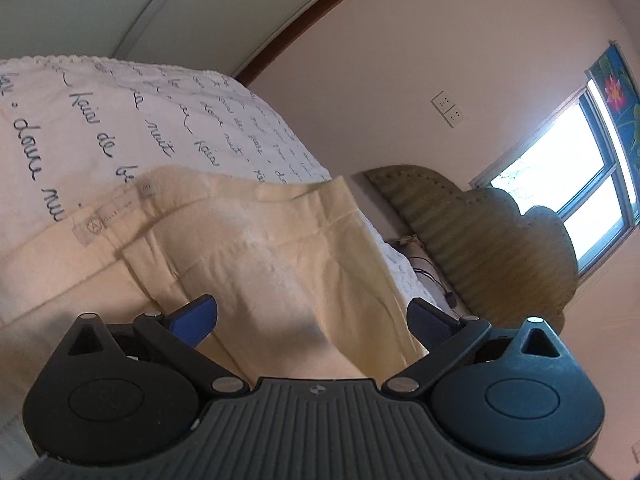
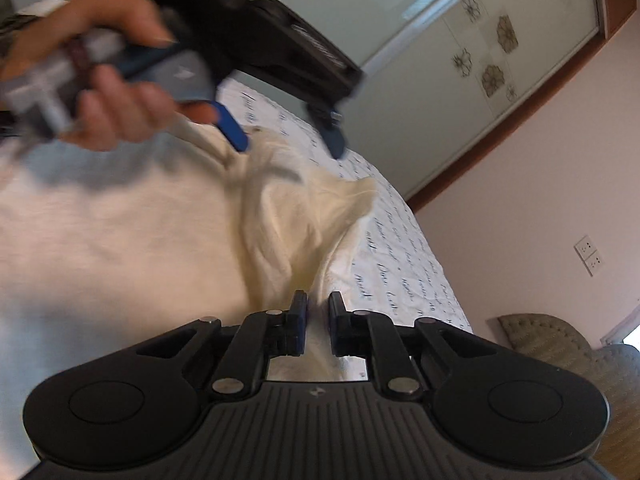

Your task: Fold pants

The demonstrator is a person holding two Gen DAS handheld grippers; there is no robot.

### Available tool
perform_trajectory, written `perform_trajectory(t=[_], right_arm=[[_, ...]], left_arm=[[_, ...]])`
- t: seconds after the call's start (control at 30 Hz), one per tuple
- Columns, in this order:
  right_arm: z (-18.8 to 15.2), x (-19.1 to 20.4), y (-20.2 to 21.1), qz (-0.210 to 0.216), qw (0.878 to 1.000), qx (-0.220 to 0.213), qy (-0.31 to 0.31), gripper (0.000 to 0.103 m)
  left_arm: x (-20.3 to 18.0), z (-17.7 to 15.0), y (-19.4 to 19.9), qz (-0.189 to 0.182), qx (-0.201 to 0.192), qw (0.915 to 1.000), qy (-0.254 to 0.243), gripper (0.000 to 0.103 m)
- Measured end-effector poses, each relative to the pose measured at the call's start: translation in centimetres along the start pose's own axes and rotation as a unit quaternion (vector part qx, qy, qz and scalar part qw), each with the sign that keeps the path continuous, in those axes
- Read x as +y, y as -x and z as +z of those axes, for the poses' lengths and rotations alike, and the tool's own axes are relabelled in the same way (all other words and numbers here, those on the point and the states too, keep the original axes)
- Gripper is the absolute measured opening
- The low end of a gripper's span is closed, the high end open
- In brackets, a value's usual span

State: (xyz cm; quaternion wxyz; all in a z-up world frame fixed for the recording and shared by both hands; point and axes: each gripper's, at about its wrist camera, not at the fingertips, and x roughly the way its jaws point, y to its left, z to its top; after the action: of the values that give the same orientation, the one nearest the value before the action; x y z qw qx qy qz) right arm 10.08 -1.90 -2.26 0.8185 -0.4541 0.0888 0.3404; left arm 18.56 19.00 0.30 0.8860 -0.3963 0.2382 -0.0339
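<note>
White script-printed bedspread (image 1: 168,120), green headboard (image 1: 480,240), window (image 1: 580,176), wall socket (image 1: 448,109).

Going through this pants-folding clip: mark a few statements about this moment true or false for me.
1. The left tool has its jaws wide apart. True.
2. The pants are dark blue. False: they are cream.
3. The bedspread carries dark handwriting-style script. True.
4. The right tool is open and clear of the cloth. False: its jaws are shut on a fold of the pants.
5. In the right wrist view, a hand grips the left tool's handle above the pants. True.
</note>
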Motion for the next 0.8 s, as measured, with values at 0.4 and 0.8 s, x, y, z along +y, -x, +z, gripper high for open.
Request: perform_trajectory(t=[0.4, 0.8], right_arm=[[-1.6, 5.0, 1.9, 0.018, 0.999, -0.001, 0.026, 0.011], [-1.8, 5.6, 1.4, 0.007, 0.998, 0.000, -0.059, 0.011]], left_arm=[[-0.2, -3.1, 6.1, 0.048, -0.037, 0.9974, -0.039, 0.102], [-0.7, -5.4, 9.4, -0.021, -0.060, 0.9953, -0.072, 0.102]])
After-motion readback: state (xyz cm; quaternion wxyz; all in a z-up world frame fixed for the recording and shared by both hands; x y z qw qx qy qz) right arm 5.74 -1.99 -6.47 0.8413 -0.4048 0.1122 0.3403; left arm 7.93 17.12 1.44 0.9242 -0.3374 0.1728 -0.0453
